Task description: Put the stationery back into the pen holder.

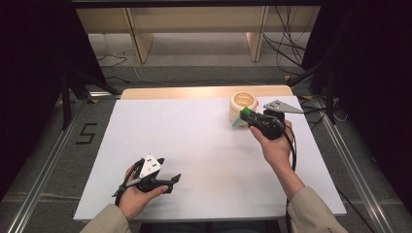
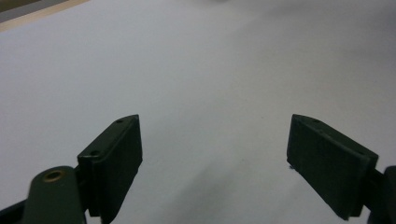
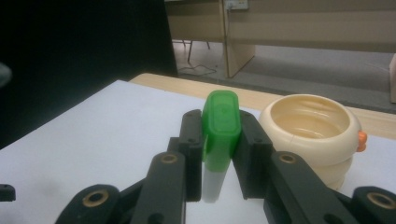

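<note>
My right gripper (image 3: 220, 140) is shut on a small container with a green cap (image 3: 221, 126) and a translucent white body, held upright between the pads. In the high view the right gripper (image 1: 247, 118) holds the green-capped container (image 1: 241, 118) just above the white table, beside a cream ribbed bowl (image 1: 243, 103) at the back right. The cream bowl (image 3: 310, 128) has an orange knob on its side and stands just right of the jaws. My left gripper (image 1: 174, 181) rests near the front left of the table, open, with nothing between its pads (image 2: 116, 158).
The white table top (image 1: 194, 145) has a wooden strip along its far edge. Beyond it are wooden furniture legs, cables on the floor and dark tripod stands on both sides. A metal rail runs along each side of the table.
</note>
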### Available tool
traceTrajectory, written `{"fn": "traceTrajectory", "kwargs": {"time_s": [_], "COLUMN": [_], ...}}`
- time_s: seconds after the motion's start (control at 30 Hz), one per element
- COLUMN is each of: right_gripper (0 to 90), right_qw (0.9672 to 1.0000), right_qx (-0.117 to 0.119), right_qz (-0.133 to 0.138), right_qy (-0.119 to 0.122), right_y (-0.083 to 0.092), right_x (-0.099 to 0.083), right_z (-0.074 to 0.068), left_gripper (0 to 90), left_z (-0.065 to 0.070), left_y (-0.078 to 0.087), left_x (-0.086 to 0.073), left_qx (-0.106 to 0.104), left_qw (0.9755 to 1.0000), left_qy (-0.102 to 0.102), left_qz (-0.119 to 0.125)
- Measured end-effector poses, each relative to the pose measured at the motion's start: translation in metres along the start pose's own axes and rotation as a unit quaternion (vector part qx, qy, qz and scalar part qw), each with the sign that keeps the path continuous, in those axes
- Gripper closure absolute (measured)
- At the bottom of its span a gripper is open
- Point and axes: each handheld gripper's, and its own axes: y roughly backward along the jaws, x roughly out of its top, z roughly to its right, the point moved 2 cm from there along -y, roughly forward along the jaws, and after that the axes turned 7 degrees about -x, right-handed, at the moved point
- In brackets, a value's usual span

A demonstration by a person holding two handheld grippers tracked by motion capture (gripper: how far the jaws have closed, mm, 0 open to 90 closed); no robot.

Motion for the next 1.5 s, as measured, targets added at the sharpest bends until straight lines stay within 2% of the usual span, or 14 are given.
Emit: {"fn": "traceTrajectory", "kwargs": {"time_s": [0.8, 1.17, 1.5], "right_gripper": [75.1, 75.1, 75.0], "right_qw": [0.9992, 0.9977, 0.9965], "right_qx": [-0.039, -0.067, -0.082], "right_qz": [0.011, 0.015, 0.018], "right_qy": [0.001, 0.003, -0.004], "right_y": [-0.006, -0.017, -0.025], "right_x": [0.022, 0.03, 0.037], "right_z": [0.019, 0.029, 0.037], "left_gripper": [18.0, 18.1, 18.0], "left_z": [0.0, 0.0, 0.0], "left_y": [0.0, 0.0, -0.001], "left_x": [0.001, 0.001, 0.001], "left_qx": [0.0, 0.0, -0.001], "left_qw": [1.0, 1.0, 1.0], "left_qy": [0.003, 0.004, 0.004], "left_qz": [0.003, 0.003, 0.004]}}
